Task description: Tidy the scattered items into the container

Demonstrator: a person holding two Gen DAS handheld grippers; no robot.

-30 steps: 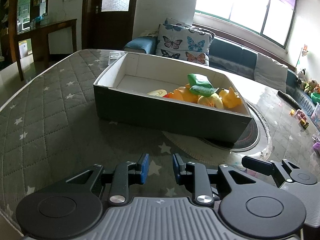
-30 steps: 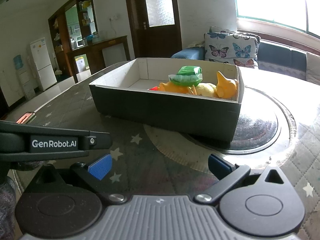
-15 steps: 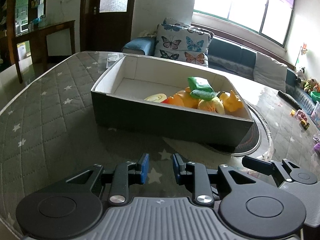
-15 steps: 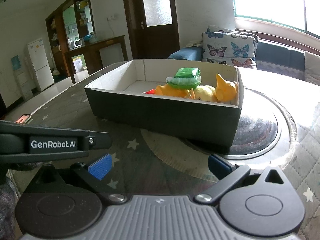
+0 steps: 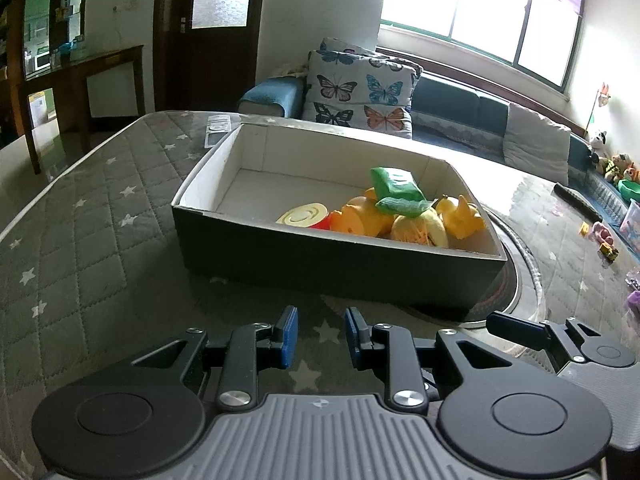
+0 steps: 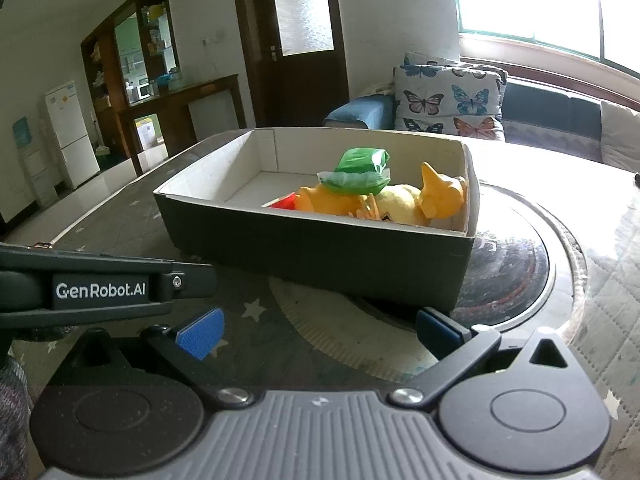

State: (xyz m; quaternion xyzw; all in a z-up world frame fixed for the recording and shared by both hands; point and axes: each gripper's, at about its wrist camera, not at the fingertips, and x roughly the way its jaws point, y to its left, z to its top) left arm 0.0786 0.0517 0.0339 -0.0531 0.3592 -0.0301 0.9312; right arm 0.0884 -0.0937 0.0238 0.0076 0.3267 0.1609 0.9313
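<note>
Box [image 5: 336,268] sat at twelve o'clock, toys [image 5: 400,216] piled at its two o'clock corner — left gripper [image 5: 318,336] narrowly parted, empty; right gripper [image 6: 318,326] spread wide, empty. Best backed off gently — no nudging the box

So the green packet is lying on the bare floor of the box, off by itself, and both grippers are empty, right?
Not quite. The green packet is not on the bare floor of the box; it rests on top of the pile of yellow and orange toys, as the left wrist view shows. The rest holds: the left gripper and right gripper are both empty.
</note>
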